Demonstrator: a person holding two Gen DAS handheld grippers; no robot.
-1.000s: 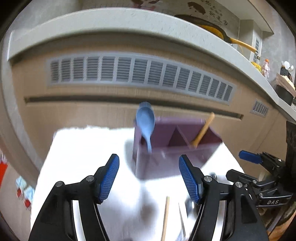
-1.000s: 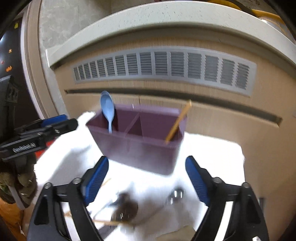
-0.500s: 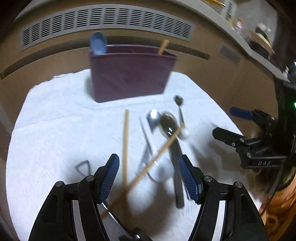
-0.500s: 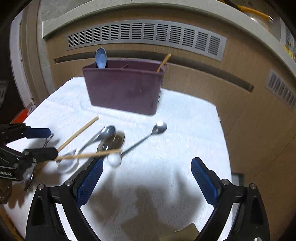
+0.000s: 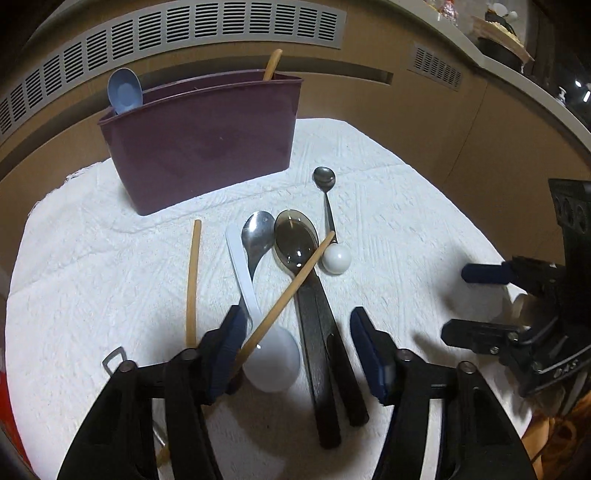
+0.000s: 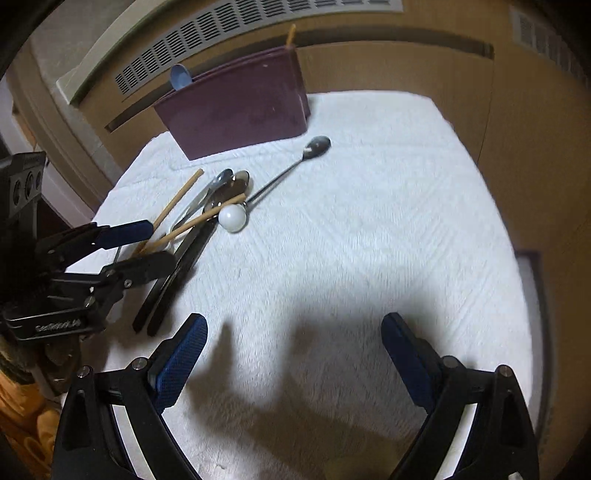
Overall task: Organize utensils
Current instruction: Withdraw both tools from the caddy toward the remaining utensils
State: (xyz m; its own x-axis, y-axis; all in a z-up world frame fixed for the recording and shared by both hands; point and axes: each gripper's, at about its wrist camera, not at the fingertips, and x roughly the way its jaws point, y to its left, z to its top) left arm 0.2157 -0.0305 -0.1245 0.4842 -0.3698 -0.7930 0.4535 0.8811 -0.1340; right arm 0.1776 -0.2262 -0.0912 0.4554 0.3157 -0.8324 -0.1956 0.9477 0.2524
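Note:
A maroon utensil caddy (image 5: 203, 136) stands at the back of a white towel (image 5: 406, 206); it holds a blue spoon (image 5: 125, 90) and one wooden chopstick (image 5: 272, 63). In front lie two loose chopsticks (image 5: 192, 280) (image 5: 291, 288), a white soup spoon (image 5: 271, 354), a steel spoon (image 5: 258, 236), a dark-handled spoon (image 5: 295, 243) and a thin ball-ended spoon (image 5: 334, 254). My left gripper (image 5: 297, 350) is open low over the white spoon and the slanted chopstick. My right gripper (image 6: 293, 354) is open over bare towel, right of the pile (image 6: 207, 210).
A wooden cabinet front with a grey vent grille (image 5: 221, 26) rises right behind the caddy. The towel's edges drop off at left and right. A small metal loop (image 5: 114, 360) lies by the left finger. The caddy also shows in the right wrist view (image 6: 236, 107).
Both grippers have pulled back from the caddy and tilted down. The left one has dropped low over the utensil pile; the right one hangs over the towel beside it. Both stay open.

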